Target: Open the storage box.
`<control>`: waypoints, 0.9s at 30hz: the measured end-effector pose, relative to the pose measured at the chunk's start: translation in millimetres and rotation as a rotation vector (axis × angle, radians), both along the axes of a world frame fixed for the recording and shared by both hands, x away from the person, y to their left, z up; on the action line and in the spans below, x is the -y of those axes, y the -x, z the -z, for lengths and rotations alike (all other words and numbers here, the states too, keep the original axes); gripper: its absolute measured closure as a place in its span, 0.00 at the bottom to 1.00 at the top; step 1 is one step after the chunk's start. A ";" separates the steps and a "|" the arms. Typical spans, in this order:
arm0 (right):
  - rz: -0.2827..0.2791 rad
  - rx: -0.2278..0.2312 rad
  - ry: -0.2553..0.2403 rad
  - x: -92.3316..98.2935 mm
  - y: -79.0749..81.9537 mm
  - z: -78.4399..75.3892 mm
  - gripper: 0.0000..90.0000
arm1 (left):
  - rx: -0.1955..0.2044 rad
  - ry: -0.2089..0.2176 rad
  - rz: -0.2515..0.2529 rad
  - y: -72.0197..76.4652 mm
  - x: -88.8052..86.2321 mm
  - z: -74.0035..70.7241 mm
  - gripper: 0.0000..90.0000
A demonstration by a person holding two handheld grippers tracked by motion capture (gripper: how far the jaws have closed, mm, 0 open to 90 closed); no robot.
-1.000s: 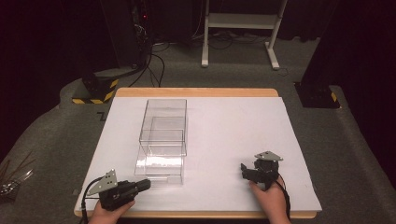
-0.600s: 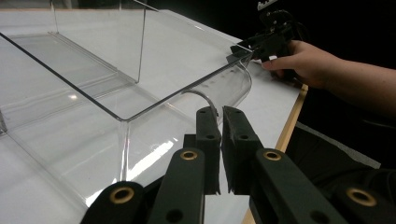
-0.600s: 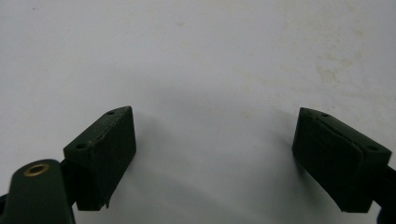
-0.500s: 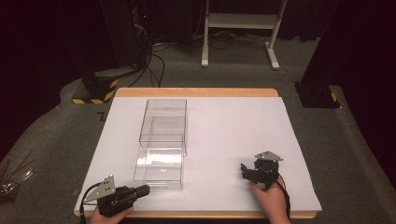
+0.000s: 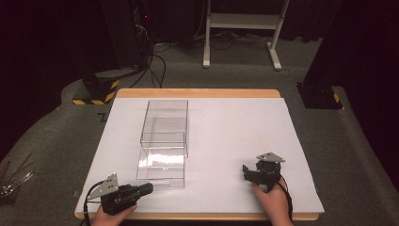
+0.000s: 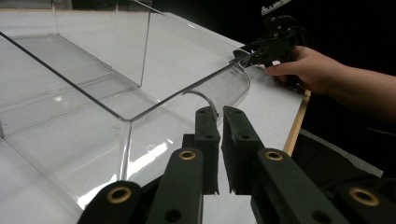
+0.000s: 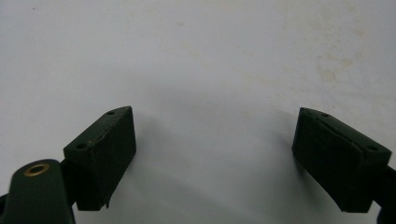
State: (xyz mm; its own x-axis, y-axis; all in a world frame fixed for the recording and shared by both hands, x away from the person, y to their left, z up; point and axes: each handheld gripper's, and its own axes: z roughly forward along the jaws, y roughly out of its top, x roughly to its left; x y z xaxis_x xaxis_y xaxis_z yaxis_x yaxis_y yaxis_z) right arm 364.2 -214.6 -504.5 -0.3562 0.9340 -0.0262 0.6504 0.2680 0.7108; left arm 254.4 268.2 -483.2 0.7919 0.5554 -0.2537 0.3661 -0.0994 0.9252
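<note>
Two clear rectangular plastic boxes (image 5: pixel 163 141) left of centre on the white table sheet (image 5: pixel 235 132), smooth glossy walls, left gripper (image 5: pixel 147 189) jaws nearly together on nothing, right gripper (image 5: pixel 245 170) jaws wide, black matte pads.

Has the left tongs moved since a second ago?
No. The left tongs sit at the same spot beside the near clear box.

The clear plastic open-topped box (image 6: pixel 116 93) runs past the left and top edges of the left gripper view. In the high view, thin metallic items (image 5: pixel 11 181) at the left edge are cut off and too small to identify.
</note>
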 end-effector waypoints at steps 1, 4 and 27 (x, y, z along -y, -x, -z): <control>0.000 0.000 0.000 0.0 0.0 0.0 0.15 | 0.000 0.001 -0.007 0.4 -1.1 0.2 0.92; 0.000 0.000 0.000 0.0 0.0 0.0 0.15 | 0.006 0.024 -0.021 4.9 -6.8 -2.7 0.82; 0.000 0.001 0.001 0.0 0.2 0.0 0.15 | 0.060 -0.019 -0.383 10.7 -57.9 -10.6 0.88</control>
